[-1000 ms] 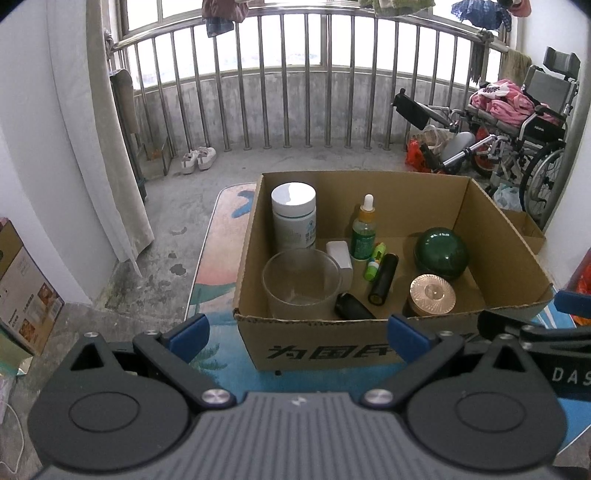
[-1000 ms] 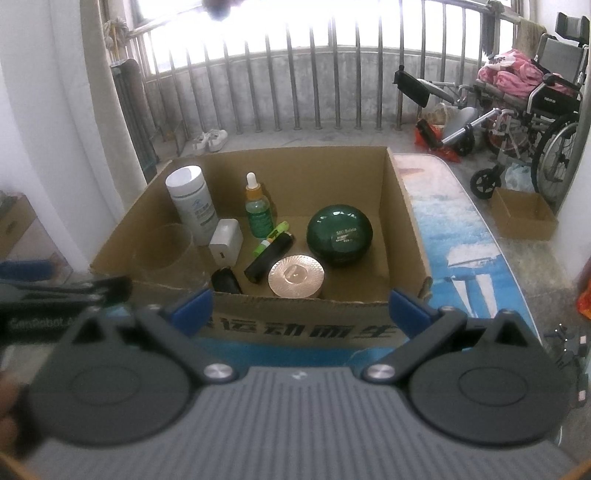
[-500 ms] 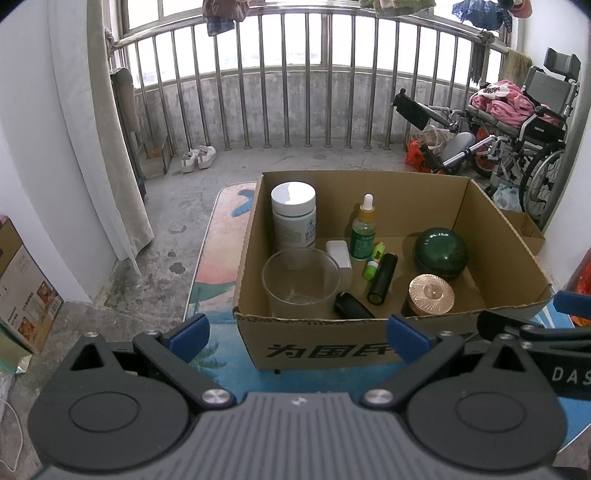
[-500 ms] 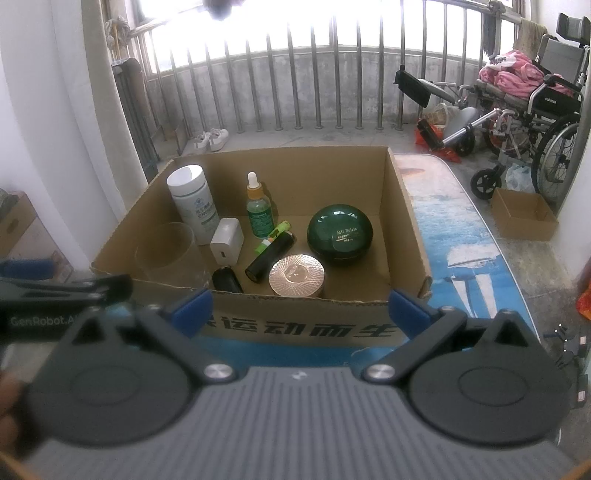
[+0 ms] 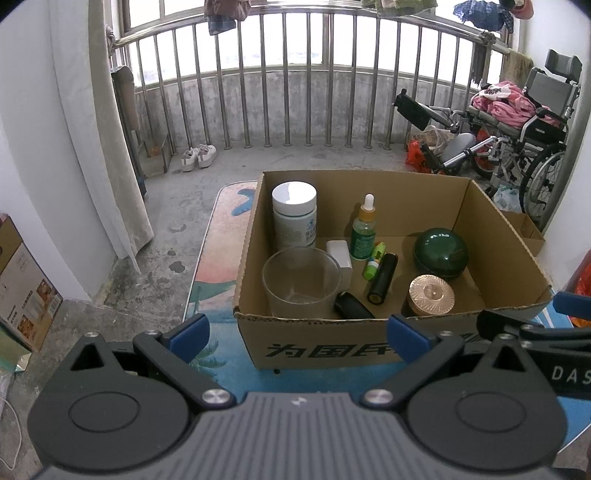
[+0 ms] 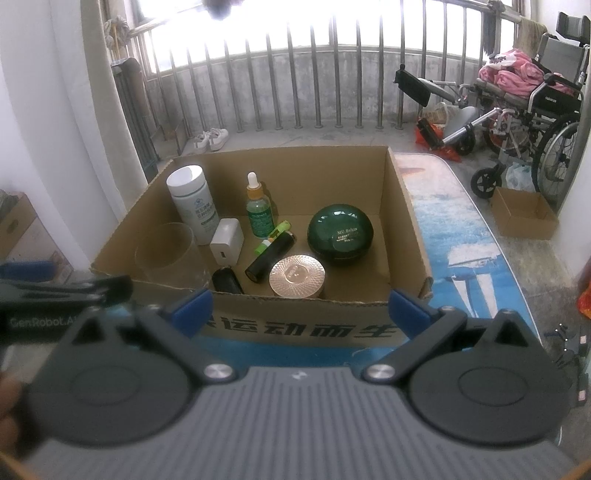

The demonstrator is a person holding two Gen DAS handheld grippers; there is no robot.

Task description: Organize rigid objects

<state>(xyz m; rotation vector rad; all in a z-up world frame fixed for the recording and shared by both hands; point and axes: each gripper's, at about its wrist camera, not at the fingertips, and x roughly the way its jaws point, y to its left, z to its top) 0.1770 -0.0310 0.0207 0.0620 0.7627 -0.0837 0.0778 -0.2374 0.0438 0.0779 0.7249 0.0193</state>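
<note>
Ahead of the tongs, the cardboard box [image 5: 317,347] was brown with black printed characters. Inside stood a white tub [image 5: 294,215] with a green-banded label, a green dropper bottle [image 5: 364,234], a dark green glossy dome [image 5: 440,252], a ribbed rose-gold lid [image 5: 431,293] and a black tube [image 5: 382,278]. The mat [image 6: 461,236] beneath was blue and white.

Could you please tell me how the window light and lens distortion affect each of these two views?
Right wrist view: the window is blown out to white, with the near tool soft. Left wrist view: exposure is even, and the railing bows from the fisheye lens.
</note>
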